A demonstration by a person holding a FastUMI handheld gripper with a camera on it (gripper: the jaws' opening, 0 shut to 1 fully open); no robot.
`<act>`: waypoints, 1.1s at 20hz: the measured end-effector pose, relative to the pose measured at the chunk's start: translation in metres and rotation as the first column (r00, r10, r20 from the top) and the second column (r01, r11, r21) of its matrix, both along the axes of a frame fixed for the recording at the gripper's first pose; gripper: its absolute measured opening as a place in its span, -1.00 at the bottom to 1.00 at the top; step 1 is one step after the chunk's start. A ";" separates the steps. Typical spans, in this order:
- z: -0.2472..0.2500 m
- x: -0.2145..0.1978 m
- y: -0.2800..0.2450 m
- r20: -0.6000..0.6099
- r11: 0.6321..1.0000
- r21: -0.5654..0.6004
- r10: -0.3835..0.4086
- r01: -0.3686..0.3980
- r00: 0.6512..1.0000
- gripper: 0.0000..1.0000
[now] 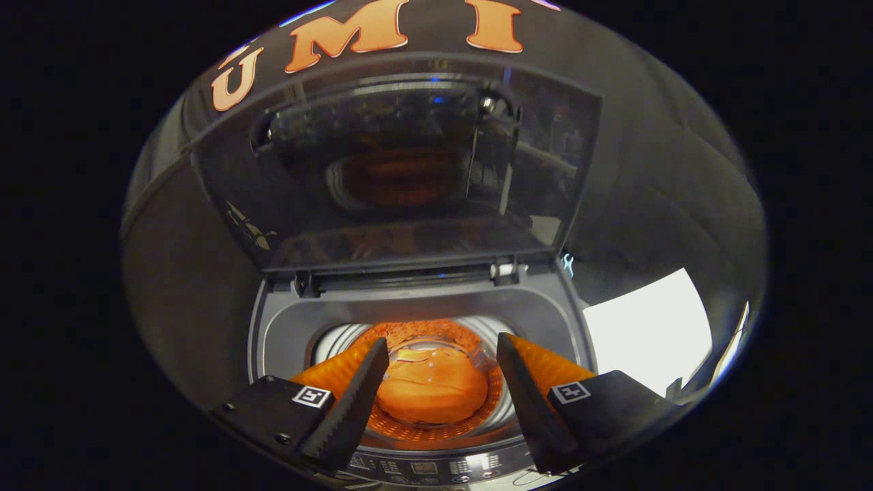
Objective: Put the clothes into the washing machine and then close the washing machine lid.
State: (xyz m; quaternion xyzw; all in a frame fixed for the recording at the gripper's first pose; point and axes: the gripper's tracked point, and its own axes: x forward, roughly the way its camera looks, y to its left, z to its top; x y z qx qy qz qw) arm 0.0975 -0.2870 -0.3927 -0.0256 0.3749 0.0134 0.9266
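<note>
So the washing machine (423,320) is a top-loader and its lid (402,164) is standing wide open, tipped back from the hinge at the rear of the opening and leaning toward the black cloth wall behind the machine. The lid has a dark see-through window in it, and you can catch a dim orange reflection in that glass.

The gripper (443,372) hangs right above the machine's opening, pointing down into it. Its fingers (354,402) are spread apart with nothing between them, not touching anything, just open air and the drum below.

Down in the drum (477,334) there's a lump of orange clothes (431,389), sitting at the bottom of the machine, well below the fingers and seen straight through the gap between them. The drum wall around it glows orange too. Can't tell whether it's one garment or more, it's just a bunched-up mound.

On the near edge of the machine, just below the fingers, there's a control panel (436,468) with a row of little buttons, too small to make out. Off to the right of the machine there's a bright white patch (648,331), washed out, can't tell what it is.
</note>
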 end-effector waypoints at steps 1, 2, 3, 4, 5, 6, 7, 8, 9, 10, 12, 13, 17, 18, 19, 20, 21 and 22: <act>0.014 -0.001 -0.003 0.015 1.000 -0.006 0.006 -0.006 1.000 1.00; 0.027 -0.002 -0.005 0.028 1.000 -0.012 0.005 -0.005 1.000 1.00; 0.040 -0.002 -0.007 0.046 1.000 -0.012 0.001 -0.001 0.999 1.00; 0.055 -0.001 -0.006 0.064 1.000 -0.002 0.001 -0.001 0.998 1.00; 0.069 -0.001 -0.004 0.081 1.000 0.012 0.003 -0.004 0.997 1.00; 0.082 0.001 -0.002 0.094 1.000 0.025 0.008 -0.011 0.996 1.00; 0.093 0.002 0.000 0.095 0.999 0.037 0.009 -0.012 0.995 1.00; 0.107 0.004 0.002 0.110 0.999 0.048 0.010 -0.015 0.994 1.00; 0.121 0.007 0.005 0.134 0.998 0.058 0.008 -0.016 0.991 1.00; 0.135 0.012 0.006 0.158 0.998 0.061 0.008 -0.018 0.987 1.00; 0.163 0.025 0.009 0.207 0.998 0.064 0.015 -0.029 0.978 1.00; 0.177 0.033 0.011 0.230 0.997 0.063 0.021 -0.036 0.973 1.00; 0.212 0.066 0.020 0.286 0.997 0.053 0.034 -0.051 0.958 1.00; 0.218 0.076 0.021 0.295 0.997 0.057 0.030 -0.048 0.955 1.00; 0.219 0.087 0.024 0.295 0.997 0.062 0.026 -0.047 0.955 1.00; 0.218 0.097 0.027 0.294 0.997 0.065 0.028 -0.050 0.955 1.00; 0.216 0.106 0.028 0.289 0.997 0.057 0.030 -0.048 0.957 1.00; 0.211 0.115 0.027 0.280 0.998 0.038 0.033 -0.046 0.959 1.00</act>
